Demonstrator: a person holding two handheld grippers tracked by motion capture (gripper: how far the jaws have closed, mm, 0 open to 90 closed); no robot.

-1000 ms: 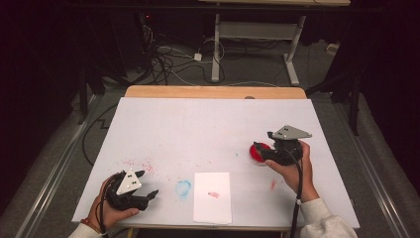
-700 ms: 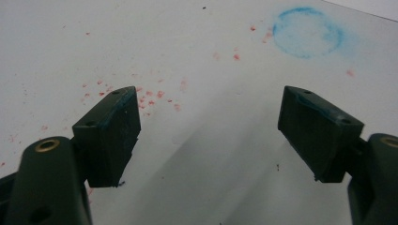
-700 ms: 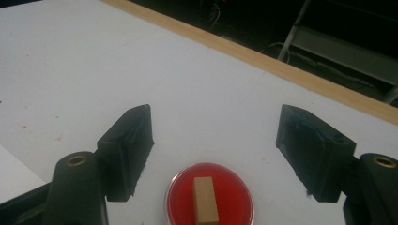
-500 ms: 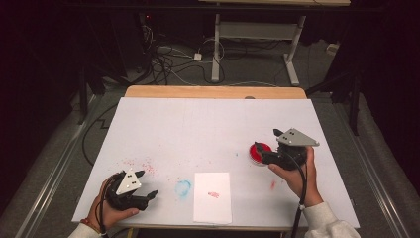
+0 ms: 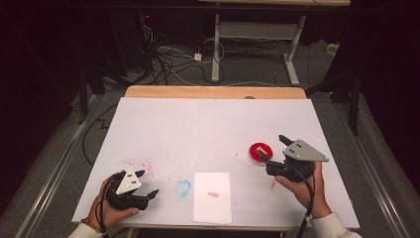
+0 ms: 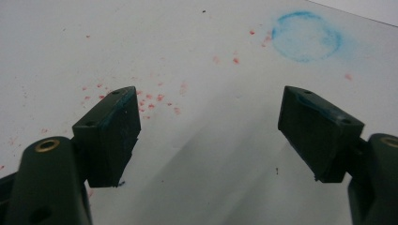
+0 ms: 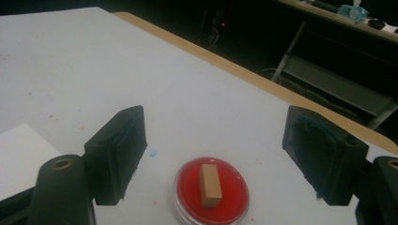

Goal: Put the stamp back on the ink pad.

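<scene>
Right gripper [image 7: 213, 154], jaws spread wide and empty, sits just beside the red ink dish [image 5: 260, 152], where a small wooden stamp block [image 7: 210, 184] lies untouched in the red. Toward the person's left from the dish lies a white paper sheet [image 5: 212, 197] already bearing one red mark [image 5: 213, 194], with a blue ring stain [image 5: 183, 188] on the surface [image 5: 208, 129] beyond it. Farther that way the left gripper [image 5: 143, 186] rests low, also wide and empty; judging by this, one print seems done and the stamp awaits pickup.

Left gripper [image 5: 146, 183] low at the near-left, fingers [image 6: 110, 133] wide apart; right gripper [image 5: 272, 148] likewise spread, near-right
</scene>
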